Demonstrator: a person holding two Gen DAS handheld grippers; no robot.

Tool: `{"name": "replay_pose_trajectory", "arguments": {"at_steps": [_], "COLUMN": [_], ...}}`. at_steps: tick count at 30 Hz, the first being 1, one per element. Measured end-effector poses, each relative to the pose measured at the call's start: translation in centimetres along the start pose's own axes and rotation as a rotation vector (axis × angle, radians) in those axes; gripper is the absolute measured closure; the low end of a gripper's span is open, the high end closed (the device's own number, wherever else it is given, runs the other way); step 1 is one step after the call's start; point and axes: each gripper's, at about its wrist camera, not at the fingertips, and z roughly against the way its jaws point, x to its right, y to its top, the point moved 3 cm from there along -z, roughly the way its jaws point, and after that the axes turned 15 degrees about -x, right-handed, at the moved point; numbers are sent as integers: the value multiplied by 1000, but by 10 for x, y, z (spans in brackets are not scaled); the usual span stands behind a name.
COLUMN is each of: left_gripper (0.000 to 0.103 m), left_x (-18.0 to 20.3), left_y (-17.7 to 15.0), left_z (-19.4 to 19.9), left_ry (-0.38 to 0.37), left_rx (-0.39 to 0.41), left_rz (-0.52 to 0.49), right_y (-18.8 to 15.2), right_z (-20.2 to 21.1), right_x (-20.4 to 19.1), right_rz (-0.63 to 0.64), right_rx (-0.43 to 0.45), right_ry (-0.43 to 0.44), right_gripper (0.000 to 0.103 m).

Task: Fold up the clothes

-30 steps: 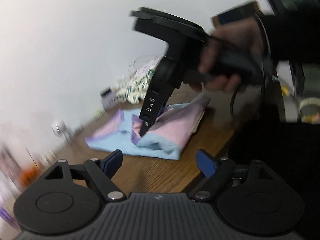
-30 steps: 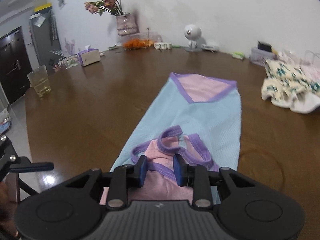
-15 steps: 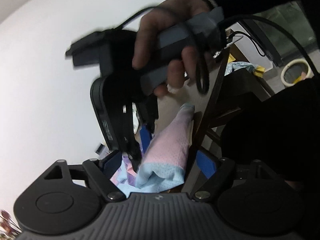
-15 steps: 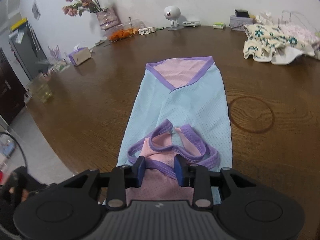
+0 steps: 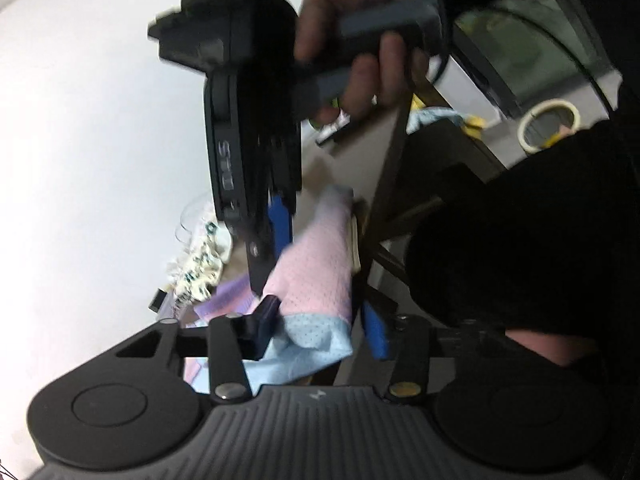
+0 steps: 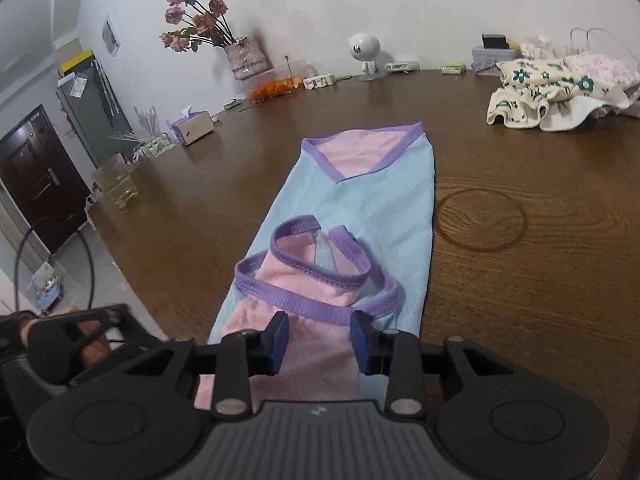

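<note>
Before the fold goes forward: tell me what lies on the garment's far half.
Nothing visible does. The blue and pink garment lies flat on the table, its far half bare; the floral clothes pile sits well off to one side.

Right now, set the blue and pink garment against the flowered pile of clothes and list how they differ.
The blue and pink garment lies flat and long in the middle of the table; the flowered pile sits crumpled in a heap near the far edge. The garment is plain blocks of colour with purple trim; the pile is cream with green flowers. The right gripper is at the garment's near end; nothing touches the pile. Both rest on the table.
</note>
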Motion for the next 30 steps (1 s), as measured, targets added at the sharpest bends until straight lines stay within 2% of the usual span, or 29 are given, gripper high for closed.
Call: {"name": "replay_pose_trajectory", "arguments": {"at_steps": [5,8,11,13,14,16,17,18,20,23,24,25,26,27,29,30], "left_gripper": [60,69,72,72,71,67,61,57,57,54,54,54,54,55,55,55], "left_x": [-5,-8,-14,-20,-22,-26,-28,-28,-25,-22,-21,-22,-22,-24,-29,-31], "left_y": [-10,-19,-28,-32,-33,-34,-34,-34,-31,-28,-26,-24,-23,-22,-19,-19], "left_z": [-1,6,10,12,13,14,15,15,14,15,14,11,9,9,10,12], "left_ry": [-32,-59,-78,-91,-96,-96,-96,-95,-95,-112,-118,-125,-134,-147,-177,-179], "left_rx": [-17,-16,-26,-35,-36,-24,-18,-10,6,20,23,22,18,11,-1,3], "left_rz": [-54,-53,-75,-79,-75,-67,-63,-64,-85,-94,-95,-96,-93,-85,-58,-45], "right_y": [-11,-21,-29,-32,-36,-52,-62,-71,-89,-106,-110,-111,-110,-109,-109,-107], "right_z": [6,10,16,27,37,55,58,56,47,19,10,1,-8,-16,-19,-16], "right_x": [1,-10,-18,-25,-33,-53,-62,-69,-82,-92,-95,-92,-91,-88,-85,-83], "right_rz": [-13,-20,-14,66,164,423,553,649,823,1009,1065,1094,1111,1125,1132,1108], "right_rx": [-13,-32,-51,-34,5,94,113,105,82,57,49,57,63,57,82,75], "right_ry": [35,30,21,-52,-113,-204,-223,-239,-283,-375,-406,-444,-487,-516,-537,-512], "right_gripper": [70,70,70,69,68,46,42,42,42,44,46,53,58,69,73,75]}}
